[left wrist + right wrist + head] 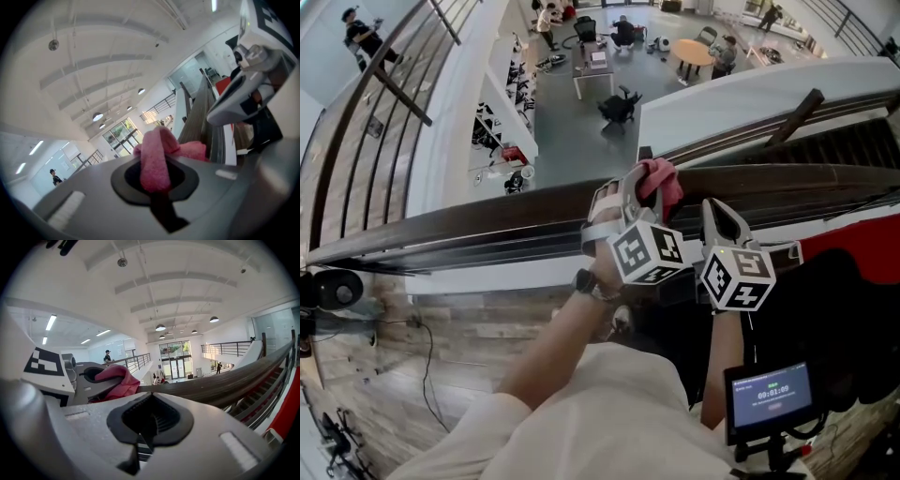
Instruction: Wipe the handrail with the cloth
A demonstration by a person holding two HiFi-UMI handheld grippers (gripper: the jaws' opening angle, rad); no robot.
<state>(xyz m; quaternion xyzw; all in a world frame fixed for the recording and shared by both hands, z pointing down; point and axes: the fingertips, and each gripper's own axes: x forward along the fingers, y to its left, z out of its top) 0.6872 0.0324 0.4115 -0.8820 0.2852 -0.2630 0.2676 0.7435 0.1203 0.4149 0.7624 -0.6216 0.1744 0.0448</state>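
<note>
Pink cloth (pixel 662 182) is bunched between the jaws of the left gripper (pixel 642 190), which are closed tight on it; in the left gripper view a fold of the cloth (pixel 157 157) stands up through the dark hollow between the pads and spills over the far side. It sits over the top edge of the dark wooden handrail (pixel 487 230), near the middle of the rail's run across the head view; whether the fabric presses on the wood cannot be told. The handrail (pixel 225 380) sweeps away to the right in the right gripper view, with thin rails under it.

The right gripper (pixel 719 214) is just beside the left one, on its right, also at the rail. Its jaws are closed together with nothing between them (pixel 149 422), and its view shows the left gripper (pixel 89 376) with the cloth (pixel 117 380) close by.

A small screen (pixel 769 394) with digits sits low at the right. Beyond the rail, far below, lies a hall floor with a round table (pixel 692 50) and chairs.
</note>
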